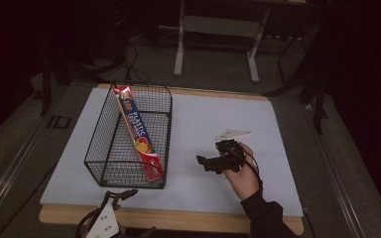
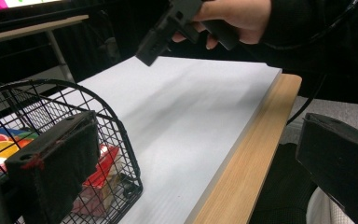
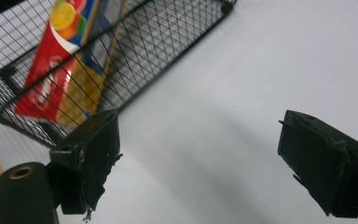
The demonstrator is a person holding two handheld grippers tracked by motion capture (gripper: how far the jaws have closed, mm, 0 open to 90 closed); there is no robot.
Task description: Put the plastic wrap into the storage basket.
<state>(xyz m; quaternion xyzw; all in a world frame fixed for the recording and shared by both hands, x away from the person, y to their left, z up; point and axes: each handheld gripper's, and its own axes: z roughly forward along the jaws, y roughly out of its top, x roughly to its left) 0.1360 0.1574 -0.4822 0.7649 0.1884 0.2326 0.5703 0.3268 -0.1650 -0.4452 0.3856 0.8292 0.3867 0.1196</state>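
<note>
Where floor darkens, white table (wood-edged), basket

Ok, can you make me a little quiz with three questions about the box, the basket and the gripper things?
1. Where is the long box?
A. leaning inside the wire basket
B. flat on the white board
C. in the person's hand

2. What colour is the basket?
A. white
B. black
C. yellow

3. How is the right gripper?
A. shut on the box
B. shut on the basket
C. open and empty

Answers:
1. A, the box stands slanted between the basket's walls.
2. B, its wires are black.
3. C, the right gripper view shows its jaws wide apart over the bare white board.
</note>
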